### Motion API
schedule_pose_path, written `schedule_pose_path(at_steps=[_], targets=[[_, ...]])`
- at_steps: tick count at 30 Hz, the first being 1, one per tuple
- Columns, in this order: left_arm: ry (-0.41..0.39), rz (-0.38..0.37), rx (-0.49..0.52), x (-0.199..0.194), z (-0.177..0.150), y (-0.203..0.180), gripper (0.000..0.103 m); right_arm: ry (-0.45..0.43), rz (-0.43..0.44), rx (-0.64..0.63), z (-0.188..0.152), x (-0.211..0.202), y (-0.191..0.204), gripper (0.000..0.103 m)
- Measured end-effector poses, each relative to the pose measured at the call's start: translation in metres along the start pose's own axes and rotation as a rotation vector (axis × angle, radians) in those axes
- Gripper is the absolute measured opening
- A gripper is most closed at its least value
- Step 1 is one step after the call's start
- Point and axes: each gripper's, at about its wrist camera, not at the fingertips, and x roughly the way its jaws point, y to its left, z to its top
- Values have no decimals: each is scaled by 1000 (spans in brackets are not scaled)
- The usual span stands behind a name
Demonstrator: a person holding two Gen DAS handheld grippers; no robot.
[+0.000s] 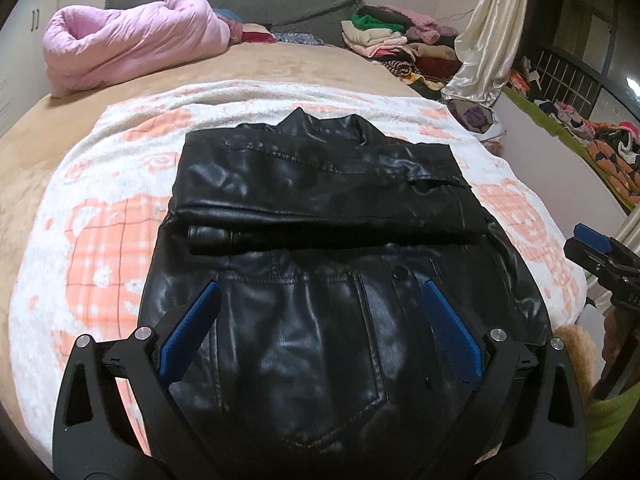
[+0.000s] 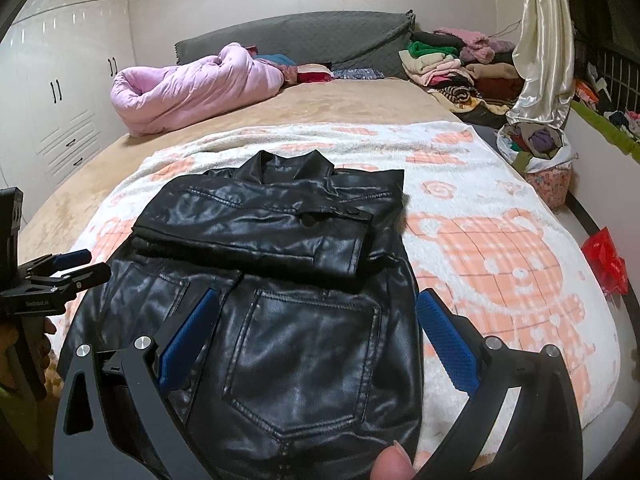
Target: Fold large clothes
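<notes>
Between the spread fingers of the left gripper (image 1: 320, 300), the jacket (image 1: 320, 240) lies flat on the blanket (image 1: 100, 220), sleeves folded across its upper half. Left gripper wide open, gripping nothing — pads seemingly just above the leather. Right gripper (image 2: 318, 312) likewise wide open, empty, straddling the jacket's near right part.

left tongs (image 1: 320, 300): spread wide, holding nothing | right tongs (image 2: 320, 308): spread wide, holding nothing
</notes>
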Motion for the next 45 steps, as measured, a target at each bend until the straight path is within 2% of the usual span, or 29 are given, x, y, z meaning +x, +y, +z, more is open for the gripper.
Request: schedule_pose_path(at_steps=[8, 20, 31, 38, 41, 45], targets=[[21, 15, 1, -5, -15, -5, 94, 21, 6, -6, -14, -9, -4, 99], [48, 55, -29, -15, -34, 7, 94, 84, 2, 12, -43, -15, -19, 99], [82, 106, -87, -23, -52, 32, 94, 140, 16, 21, -64, -14, -28, 99], [115, 127, -148, -28, -67, 55, 94, 209, 49, 23, -84, -1, -30, 99], [129, 138, -177, -28, -72, 67, 94, 234, 37, 16, -93, 5, -31, 99], [165, 148, -150, -24, -79, 76, 94, 256, 41, 19, -101, 10, -34, 99]])
